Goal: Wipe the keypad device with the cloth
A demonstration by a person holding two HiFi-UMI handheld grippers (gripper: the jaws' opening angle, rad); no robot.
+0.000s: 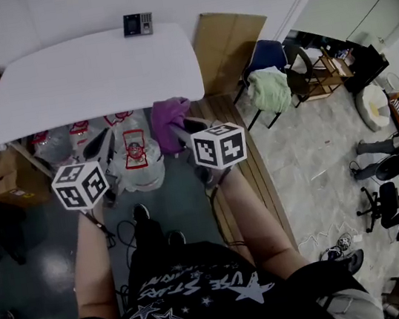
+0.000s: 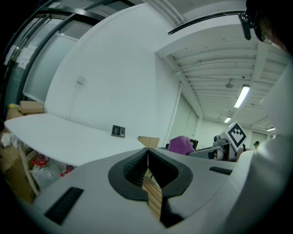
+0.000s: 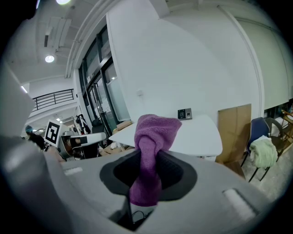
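The keypad device point(image 1: 137, 24), a small dark rectangle with a little screen beside its keys, sits at the far edge of the white table point(image 1: 82, 80), top centre of the head view. The cloth point(image 3: 153, 132), purple and bunched, stands pinched in the right tongs point(image 3: 147, 170), its lower end hanging below them

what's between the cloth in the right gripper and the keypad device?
Only bare white table top between the purple cloth and the keypad device at its far edge; clearest in the head view.

Keypad device point(image 1: 137, 24) at the table's point(image 1: 89, 78) far edge, bottles point(image 1: 137, 157) beneath the table, chair point(image 1: 267, 53) to its right.
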